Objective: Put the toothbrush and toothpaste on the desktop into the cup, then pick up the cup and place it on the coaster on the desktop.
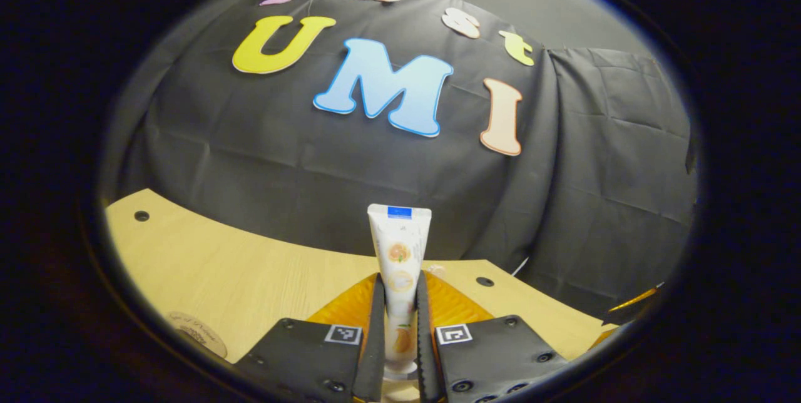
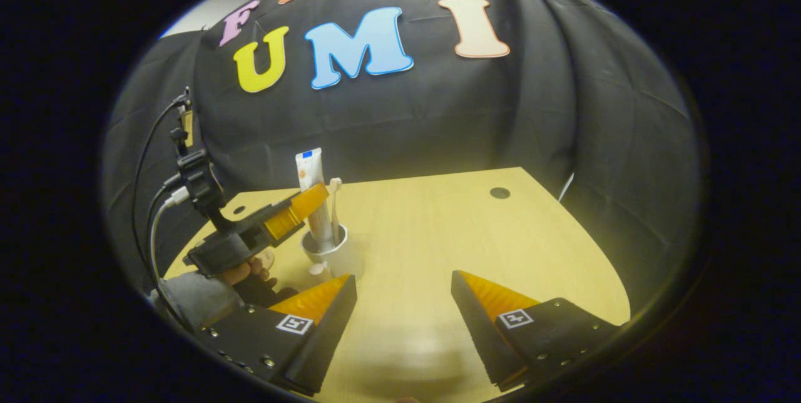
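Note:
My left gripper (image 1: 398, 281) is shut on the white toothpaste tube (image 1: 399, 234), which stands upright with its flat end up. In the right gripper view that left gripper (image 2: 311, 201) holds the toothpaste (image 2: 310, 168) over the white cup (image 2: 326, 258), and the tube's lower end reaches down into the cup. A toothbrush (image 2: 335, 199) stands in the cup, head up, just right of the tube. The round coaster (image 1: 199, 335) lies on the desktop to the left of my left gripper. My right gripper (image 2: 403, 279) hovers open over the table, right of the cup, with nothing between its fingers.
The wooden desktop (image 2: 450, 228) runs back to the black cloth wall. It has small round holes (image 2: 499, 192) near its far edge. A hand (image 2: 245, 273) and cables (image 2: 150, 215) sit behind the left gripper at the table's left side.

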Available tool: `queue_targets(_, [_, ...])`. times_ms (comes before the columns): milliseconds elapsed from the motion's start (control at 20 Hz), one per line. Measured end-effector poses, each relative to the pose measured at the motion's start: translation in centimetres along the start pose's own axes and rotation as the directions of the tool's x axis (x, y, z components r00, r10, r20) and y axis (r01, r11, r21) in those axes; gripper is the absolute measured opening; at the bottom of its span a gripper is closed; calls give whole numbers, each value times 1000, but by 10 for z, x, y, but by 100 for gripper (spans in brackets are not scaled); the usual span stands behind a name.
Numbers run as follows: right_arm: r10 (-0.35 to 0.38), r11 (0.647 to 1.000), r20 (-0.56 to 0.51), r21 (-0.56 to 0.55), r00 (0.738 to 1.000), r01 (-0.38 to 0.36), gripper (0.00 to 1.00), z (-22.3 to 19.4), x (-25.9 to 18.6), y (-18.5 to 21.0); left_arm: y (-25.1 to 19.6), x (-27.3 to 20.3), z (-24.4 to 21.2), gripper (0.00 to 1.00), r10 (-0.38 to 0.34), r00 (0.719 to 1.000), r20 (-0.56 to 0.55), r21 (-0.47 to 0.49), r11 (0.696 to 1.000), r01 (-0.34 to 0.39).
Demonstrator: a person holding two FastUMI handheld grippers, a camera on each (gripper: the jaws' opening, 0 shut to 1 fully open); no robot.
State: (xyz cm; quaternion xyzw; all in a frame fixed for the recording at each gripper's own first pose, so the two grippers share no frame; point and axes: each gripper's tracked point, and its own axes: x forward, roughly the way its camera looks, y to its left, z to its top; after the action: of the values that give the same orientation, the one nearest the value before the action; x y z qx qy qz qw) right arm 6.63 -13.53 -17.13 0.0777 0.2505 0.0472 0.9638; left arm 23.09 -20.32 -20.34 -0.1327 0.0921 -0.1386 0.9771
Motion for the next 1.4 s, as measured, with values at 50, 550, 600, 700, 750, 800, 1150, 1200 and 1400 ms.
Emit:
queue_targets(50, [-4, 1000, 1, -3, 1000, 4, 92, 0, -1, -2, 3, 1, -3, 32, 11, 1000, -7, 1, 1000, -11])
queue_targets(550, [24, 1000, -17, -12, 1000, -24, 92, 1, 5, 25, 2, -34, 17, 96, 1, 1000, -14, -102, 995, -2])
queue_targets(600, [32, 999, -25, -17, 999, -33, 92, 2, 6, 31, 3, -38, 22, 96, 1, 1000, -13, -98, 995, -3])
queue_targets(700, [48, 998, -37, -27, 998, -49, 92, 4, 10, 42, 5, -46, 32, 96, 4, 1000, -9, -81, 997, -5])
queue_targets(750, [51, 998, -50, -33, 997, -52, 92, 5, 14, 46, 6, -49, 36, 96, 3, 1000, -12, -71, 997, -4])
queue_targets(800, [52, 998, -63, -40, 997, -55, 92, 5, 18, 50, 7, -54, 41, 96, 2, 1000, -12, -65, 998, -3])
queue_targets(1150, [92, 990, -162, -87, 982, -107, 92, 2, 43, 86, 35, -91, 78, 96, 72, 997, -2, 13, 997, -72])
queue_targets(1200, [97, 989, -171, -94, 980, -114, 92, 2, 47, 92, 39, -96, 80, 96, 82, 997, -5, 26, 996, -82])
queue_targets(1400, [94, 981, -243, -141, 965, -131, 92, -10, 64, 104, 62, -115, 84, 96, 137, 989, -48, 43, 990, -135])
